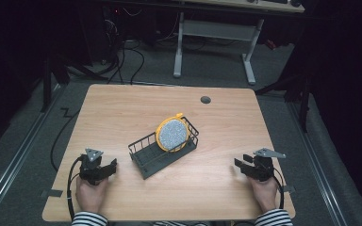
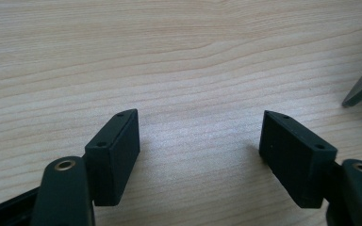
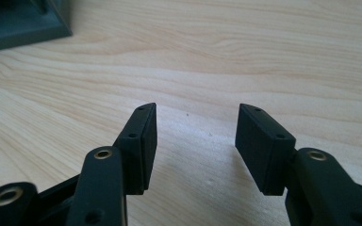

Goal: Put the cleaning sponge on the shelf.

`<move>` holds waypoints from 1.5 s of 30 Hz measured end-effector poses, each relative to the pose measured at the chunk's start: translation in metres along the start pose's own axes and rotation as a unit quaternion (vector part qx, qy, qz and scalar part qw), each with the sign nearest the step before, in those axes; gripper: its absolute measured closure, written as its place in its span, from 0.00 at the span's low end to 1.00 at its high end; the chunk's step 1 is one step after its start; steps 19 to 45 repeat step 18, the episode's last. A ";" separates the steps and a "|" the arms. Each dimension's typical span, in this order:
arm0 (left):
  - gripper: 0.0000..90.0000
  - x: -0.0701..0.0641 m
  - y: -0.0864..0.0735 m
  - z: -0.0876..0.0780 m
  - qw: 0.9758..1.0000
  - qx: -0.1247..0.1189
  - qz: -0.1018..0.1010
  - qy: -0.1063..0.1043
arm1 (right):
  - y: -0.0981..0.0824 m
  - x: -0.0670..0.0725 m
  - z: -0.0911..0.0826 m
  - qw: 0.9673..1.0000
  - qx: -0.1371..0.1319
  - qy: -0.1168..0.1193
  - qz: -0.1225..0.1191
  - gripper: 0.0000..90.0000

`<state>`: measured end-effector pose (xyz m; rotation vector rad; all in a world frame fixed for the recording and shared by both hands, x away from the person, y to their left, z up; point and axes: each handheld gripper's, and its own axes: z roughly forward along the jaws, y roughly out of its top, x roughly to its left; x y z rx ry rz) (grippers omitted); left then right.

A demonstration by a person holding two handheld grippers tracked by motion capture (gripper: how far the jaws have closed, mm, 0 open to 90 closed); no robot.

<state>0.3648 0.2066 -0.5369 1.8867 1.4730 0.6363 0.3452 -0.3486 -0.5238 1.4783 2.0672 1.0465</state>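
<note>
both my grippers, left gripper (image 1: 107, 168) and right gripper (image 1: 242, 164), rest on the table (image 1: 122, 108), jaws apart, empty. the yellow-rimmed disc (image 1: 172, 133) leans upright in the wire rack (image 1: 143, 165); i judge the wires prop it.

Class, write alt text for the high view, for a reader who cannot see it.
A dark wire rack sits mid-table on a wooden table, a round yellow-rimmed speckled disc propped upright inside it. The left tool and right tool, each held in a hand, rest open at the near corners.
</note>
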 end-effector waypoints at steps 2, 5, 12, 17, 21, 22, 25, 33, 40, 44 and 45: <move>0.33 0.000 0.000 0.000 1.000 0.000 0.000 0.000 | -0.002 0.000 0.002 1.000 0.004 -0.011 -0.006 0.54; 0.33 0.000 0.000 0.000 1.000 0.000 0.000 0.000 | -0.004 0.000 0.003 1.000 0.012 -0.018 -0.008 0.52; 0.33 -0.001 -0.001 -0.001 1.000 0.000 -0.001 0.001 | -0.005 0.005 0.004 0.997 0.023 -0.053 -0.046 0.45; 0.33 -0.002 -0.001 -0.001 1.000 0.000 0.000 0.003 | -0.005 0.004 0.004 0.998 0.023 -0.052 -0.039 0.44; 0.32 -0.002 -0.001 -0.001 1.000 0.001 0.000 0.000 | -0.005 0.004 0.004 0.998 0.023 -0.052 -0.039 0.44; 0.32 -0.002 -0.001 -0.001 1.000 0.001 0.000 0.000 | -0.005 0.004 0.004 0.998 0.023 -0.052 -0.039 0.44; 0.32 -0.002 -0.001 -0.001 1.000 0.001 0.000 0.000 | -0.005 0.004 0.004 0.998 0.023 -0.052 -0.039 0.44; 0.32 -0.002 -0.001 -0.001 1.000 0.001 0.000 0.000 | -0.005 0.004 0.004 0.998 0.023 -0.052 -0.039 0.44; 0.32 -0.002 -0.001 -0.001 1.000 0.001 0.000 0.000 | -0.005 0.004 0.004 0.998 0.023 -0.052 -0.039 0.44; 0.32 -0.002 -0.001 -0.001 1.000 0.001 0.000 0.000 | -0.005 0.004 0.004 0.998 0.023 -0.052 -0.039 0.44; 0.32 -0.002 -0.001 -0.001 1.000 0.001 0.000 0.000 | -0.005 0.004 0.004 0.998 0.023 -0.052 -0.039 0.44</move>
